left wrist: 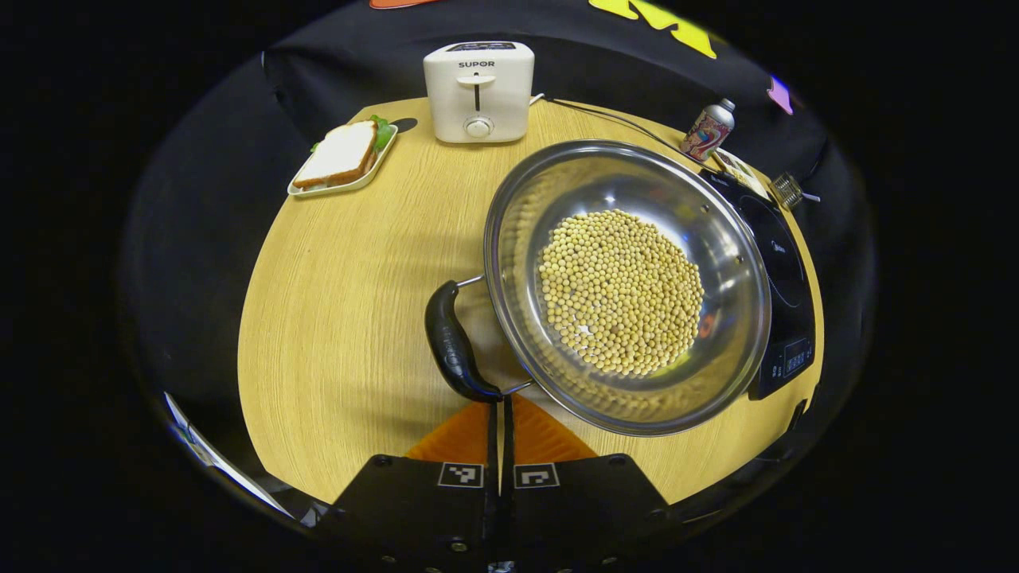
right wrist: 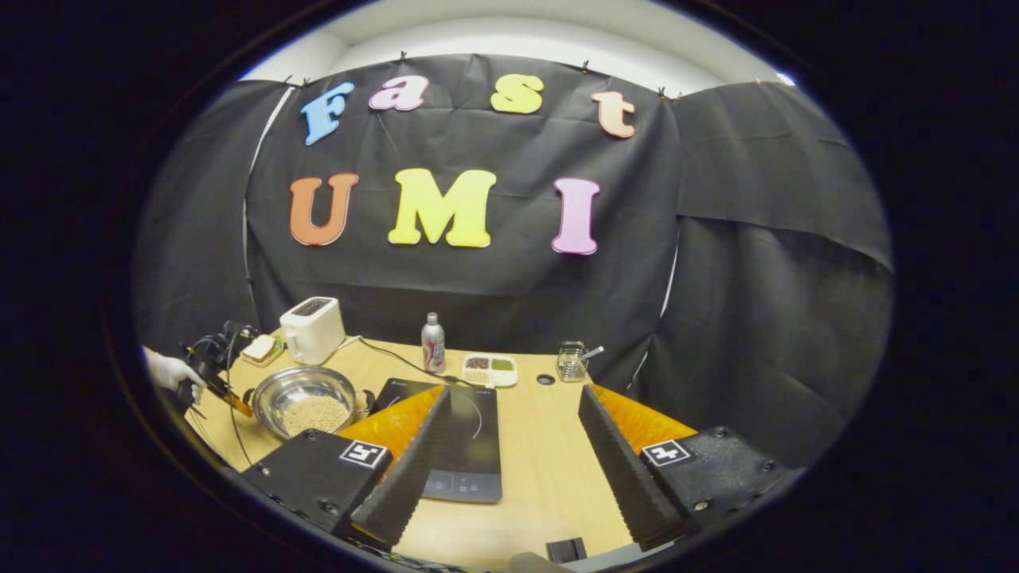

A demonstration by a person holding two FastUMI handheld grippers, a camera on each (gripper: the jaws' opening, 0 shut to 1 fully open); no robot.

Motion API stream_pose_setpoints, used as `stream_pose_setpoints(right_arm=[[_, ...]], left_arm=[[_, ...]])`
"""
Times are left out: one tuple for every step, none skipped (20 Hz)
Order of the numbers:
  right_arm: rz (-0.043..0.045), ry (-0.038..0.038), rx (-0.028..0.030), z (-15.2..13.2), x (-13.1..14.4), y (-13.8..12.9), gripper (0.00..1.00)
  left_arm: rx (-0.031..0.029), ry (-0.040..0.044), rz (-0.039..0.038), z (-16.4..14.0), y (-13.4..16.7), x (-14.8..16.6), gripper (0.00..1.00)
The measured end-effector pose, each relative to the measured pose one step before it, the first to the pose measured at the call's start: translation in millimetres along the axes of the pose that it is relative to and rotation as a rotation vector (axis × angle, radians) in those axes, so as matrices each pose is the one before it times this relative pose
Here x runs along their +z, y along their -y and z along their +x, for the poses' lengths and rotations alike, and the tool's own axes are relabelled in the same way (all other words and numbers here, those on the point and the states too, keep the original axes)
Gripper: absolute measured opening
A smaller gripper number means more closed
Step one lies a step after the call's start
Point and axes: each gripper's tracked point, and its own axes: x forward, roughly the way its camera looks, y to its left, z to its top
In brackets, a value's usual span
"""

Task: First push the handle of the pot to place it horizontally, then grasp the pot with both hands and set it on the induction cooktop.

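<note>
In the left gripper view a steel pot holding pale soybeans sits on the wooden table, its right edge next to the black induction cooktop. The pot's black handle sticks out on its left side. My left gripper is shut, its tips touching the handle's near end, with nothing between the fingers. In the right gripper view my right gripper stands open above the cooktop, well right of the pot. The left gripper, held by a gloved hand, is at the pot's left.
At the table's back stand a white toaster with its cord, a sandwich on a plate, a drinks can and a glass holder. A small tray of beans lies behind the cooktop. Bare tabletop lies right of the cooktop.
</note>
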Motion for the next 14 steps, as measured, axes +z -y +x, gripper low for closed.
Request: stream_pose_setpoints(right_arm=[[-0.00214,-0.00171,-0.00041,0.50,-0.09,-0.97,0.97],[-0.00094,-0.00193,0.00277,-0.18,-1.28,-0.96,1.00],[-0.00035,-0.00240,-0.00021,0.33,0.46,-0.88,1.00],[-0.00065,-0.00270,0.00126,-0.13,-1.01,-0.46,1.00],[-0.00099,-0.00273,0.00030,-0.82,0.20,-1.10,0.97],[-0.00099,0.00070,0.00337,0.37,-0.90,-1.29,0.97],[-0.00109,0.00114,-0.00040,-0.29,1.27,-0.83,0.97],[-0.00397,-0.00001,-0.00005,-0.44,-0.06,-0.71,0.97],[-0.00364,-0.00163,0.00026,-0.44,-0.42,-1.08,0.97],[-0.00225,-0.00117,0.00157,0.44,-0.55,-1.69,0.97],[-0.00247,-0.00199,0.00039,0.12,-0.22,-0.88,0.97],[-0.00310,-0.00077,-0.00088,-0.35,0.66,-0.38,0.97],[-0.00244,-0.00286,-0.00063,-0.73,-0.20,-0.35,0.97],[-0.00205,-0.00133,0.00083,-0.60,-1.34,-1.36,1.00]], left_arm=[[0.00037,0.00119,-0.00373,0.72,-1.39,1.66,0.00],[0.00030,0.00178,-0.00454,0.90,-2.45,2.64,0.00],[0.00016,0.00206,-0.00887,0.92,-1.79,2.20,0.00],[-0.00120,0.00011,-0.00869,0.26,-1.80,2.38,0.00],[-0.00096,-0.00177,-0.00579,-0.12,-0.99,1.19,0.00],[0.00065,0.00119,-0.00255,0.75,-2.10,2.37,0.00],[0.00228,0.00121,0.00000,0.45,-1.63,3.12,0.00],[0.00355,0.00163,0.00252,1.08,-1.96,3.37,0.00],[0.00493,0.00227,0.00359,2.00,-2.34,1.39,0.00],[0.00421,0.00227,0.00024,0.88,-1.51,3.46,0.00],[0.00250,0.00213,-0.00255,-0.29,-1.18,2.21,0.00],[0.00083,0.00138,-0.00215,1.06,-1.20,2.79,0.00],[0.00059,0.00032,-0.00089,1.25,0.13,3.54,0.00],[-0.00001,0.00166,-0.00128,0.41,-1.28,2.84,0.00]])
